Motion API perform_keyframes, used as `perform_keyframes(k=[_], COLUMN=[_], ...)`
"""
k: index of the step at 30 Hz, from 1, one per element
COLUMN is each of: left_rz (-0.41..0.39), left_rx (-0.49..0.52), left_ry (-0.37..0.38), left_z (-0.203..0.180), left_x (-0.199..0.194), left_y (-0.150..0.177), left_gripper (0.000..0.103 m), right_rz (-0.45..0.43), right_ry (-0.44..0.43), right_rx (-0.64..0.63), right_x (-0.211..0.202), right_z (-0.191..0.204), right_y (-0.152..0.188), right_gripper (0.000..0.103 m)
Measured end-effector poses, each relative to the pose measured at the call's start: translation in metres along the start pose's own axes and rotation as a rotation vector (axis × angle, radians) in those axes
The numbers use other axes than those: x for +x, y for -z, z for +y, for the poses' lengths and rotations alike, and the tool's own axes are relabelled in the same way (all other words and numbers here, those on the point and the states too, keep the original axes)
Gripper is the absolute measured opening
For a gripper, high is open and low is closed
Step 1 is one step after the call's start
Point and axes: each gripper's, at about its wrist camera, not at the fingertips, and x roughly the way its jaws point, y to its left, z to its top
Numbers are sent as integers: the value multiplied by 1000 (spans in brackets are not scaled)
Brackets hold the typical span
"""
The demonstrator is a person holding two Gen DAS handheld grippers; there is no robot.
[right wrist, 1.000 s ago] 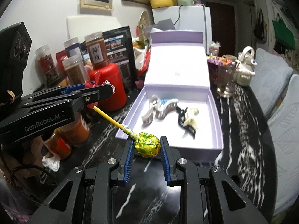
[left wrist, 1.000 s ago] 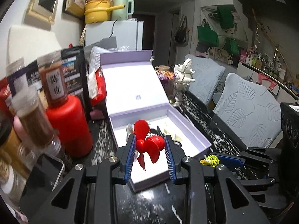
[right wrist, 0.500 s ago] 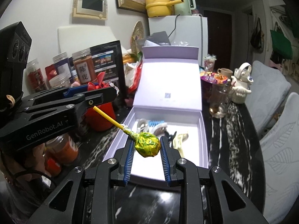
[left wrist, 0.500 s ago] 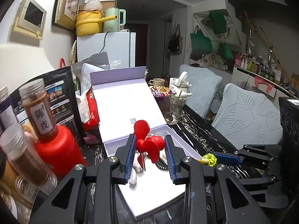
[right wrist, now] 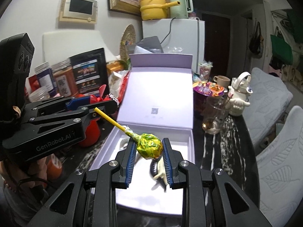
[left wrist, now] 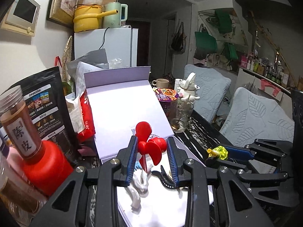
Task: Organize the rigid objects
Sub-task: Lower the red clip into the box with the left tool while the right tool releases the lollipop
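My left gripper is shut on a small red fan propeller and holds it above the open lilac box. My right gripper is shut on a yellow-green wrapped lollipop with a yellow stick, also above the box. Inside the box lie a white hair clip and a black and cream hair clip. The right gripper shows in the left wrist view, and the left gripper in the right wrist view.
Jars, a red bottle and a black pouch crowd the left of the box. A glass, a noodle cup and a white kettle stand to its right. Cushioned chairs line the table's right side.
Both grippers have moved forward over the open box, each still holding its object. The box's inside now lies right beneath the fingers.
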Motion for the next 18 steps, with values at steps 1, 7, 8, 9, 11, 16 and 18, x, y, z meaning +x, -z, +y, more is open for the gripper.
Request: perform_keyframes(k=[1,7,8,9,11,16,18], left_rz=[1,16,23,27,37,77,98], left_rx=[-1,-15,-20,-23,-31,-44,-44], left_ry=[-4,-28,-30,-31,-31,-42,-45], left_z=[1,7,9,11,16,23,24], left_x=[4,25,30,34,43,64,72], left_y=[-1,-6,-7,-7,-7,-2,1], left_gripper=[31,31,31,31,31,31,31], right_rz=[0,17,22,28,41,68,79], right_ry=[4,7,5,2,-3,-7,-4], right_rx=[2,23,29,36,51,80,87], right_x=[3,27,31,36,46,66,73], right_z=[-3,-19,-21,-23,-27,-35,-37], right_y=[-2,-9,-10,-10,-9,-8,-7], right_gripper=[27,27,27,27,27,27,27])
